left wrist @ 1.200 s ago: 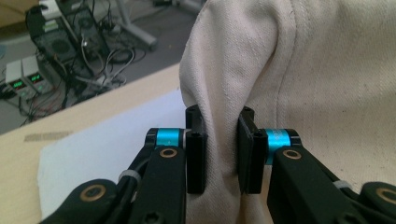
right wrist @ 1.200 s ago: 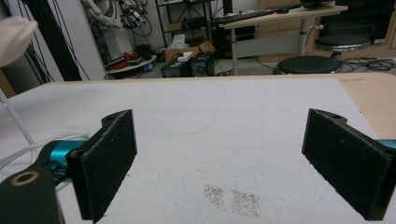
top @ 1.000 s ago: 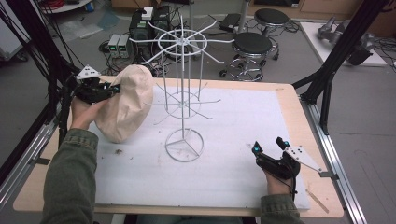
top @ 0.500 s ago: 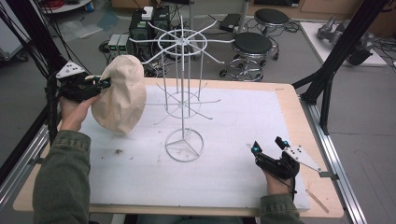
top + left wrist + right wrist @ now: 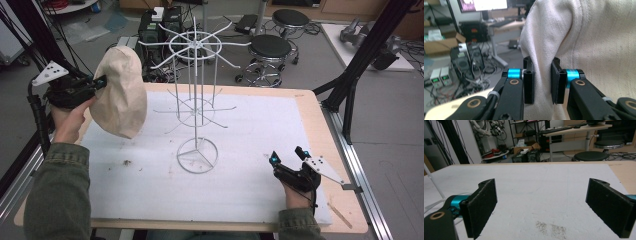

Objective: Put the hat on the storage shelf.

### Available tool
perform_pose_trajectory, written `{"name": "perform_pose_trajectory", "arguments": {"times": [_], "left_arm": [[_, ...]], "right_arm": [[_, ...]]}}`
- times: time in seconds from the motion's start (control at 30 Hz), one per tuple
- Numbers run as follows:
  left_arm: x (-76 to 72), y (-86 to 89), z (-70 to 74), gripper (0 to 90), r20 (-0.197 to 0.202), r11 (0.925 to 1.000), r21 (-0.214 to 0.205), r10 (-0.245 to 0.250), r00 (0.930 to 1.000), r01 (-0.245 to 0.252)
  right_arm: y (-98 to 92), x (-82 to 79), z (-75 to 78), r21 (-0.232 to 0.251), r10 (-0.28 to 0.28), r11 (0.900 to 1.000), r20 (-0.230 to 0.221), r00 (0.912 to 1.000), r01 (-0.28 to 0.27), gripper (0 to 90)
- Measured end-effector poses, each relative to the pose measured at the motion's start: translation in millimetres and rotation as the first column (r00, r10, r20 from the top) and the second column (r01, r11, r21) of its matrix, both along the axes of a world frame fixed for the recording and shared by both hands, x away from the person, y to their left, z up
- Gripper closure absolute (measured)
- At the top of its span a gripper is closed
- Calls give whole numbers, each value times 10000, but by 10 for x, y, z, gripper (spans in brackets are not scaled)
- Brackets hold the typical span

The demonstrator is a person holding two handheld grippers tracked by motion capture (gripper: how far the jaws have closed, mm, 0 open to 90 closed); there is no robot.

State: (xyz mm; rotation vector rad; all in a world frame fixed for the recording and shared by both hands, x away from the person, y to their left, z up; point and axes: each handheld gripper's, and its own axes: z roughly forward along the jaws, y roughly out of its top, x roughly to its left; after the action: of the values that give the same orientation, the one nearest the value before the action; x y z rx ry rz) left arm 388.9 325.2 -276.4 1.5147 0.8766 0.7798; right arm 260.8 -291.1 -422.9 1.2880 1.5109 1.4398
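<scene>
L gripper clamps a fold of the beige cloth cap; in the left gripper view both pads press a pinch of fabric between them. Over the last sec the cap comes up off the white mat: 1 s ago its lower edge sat on the mat left of the rack; now it hangs clear in the air, higher and further toward the table's far-left corner, near the level of the rack's upper ring. L hand cups it from below.

Reading: pick is done, transport under way. Likely next step is hanging the cap on 1 arm of the white wire rack, so the cap has to travel right and over a hook tip. Cap and rack are apart for now, w/ a gap between fabric and nearest prong.

R gripper sits at the near-right of the mat, same place as 1 s ago, jaws spread wide w/ nothing between them; right gripper view confirms: bare mat and some dark crumbs between pads.

Hard to tell:
- cap opening and brim – turned away, can't say which way they face.
- how deep the pinch goes, 1 layer or 2.
- rack's thin arms blur against floor clutter; hook tips unclear.
</scene>
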Motion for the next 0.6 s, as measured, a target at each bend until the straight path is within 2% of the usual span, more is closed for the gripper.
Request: {"name": "perform_pose_trajectory", "arguments": {"times": [0.13,0.2,0.3,0.5,0.6], "left_arm": [[-107,1,139,761,704,9992,-392,-40,9975,67],[-174,-16,236,761,1234,9975,-705,4,9924,84],[-244,-68,337,761,1736,9948,-996,-38,9848,214],[-319,-142,456,761,2290,9933,-1054,-224,9732,476],[-357,-162,514,761,2496,9894,-1244,-425,9674,756]], "right_arm": [[0,4,-3,54,50,10000,-32,10000,-50,93],[-6,7,-1,5,64,10000,-11,10000,-64,93],[-1,4,-1,10,67,10000,-39,10000,-67,93],[-2,3,0,22,96,10000,-51,9999,-95,93],[-3,3,1,33,92,10000,-46,9999,-92,93]]}}
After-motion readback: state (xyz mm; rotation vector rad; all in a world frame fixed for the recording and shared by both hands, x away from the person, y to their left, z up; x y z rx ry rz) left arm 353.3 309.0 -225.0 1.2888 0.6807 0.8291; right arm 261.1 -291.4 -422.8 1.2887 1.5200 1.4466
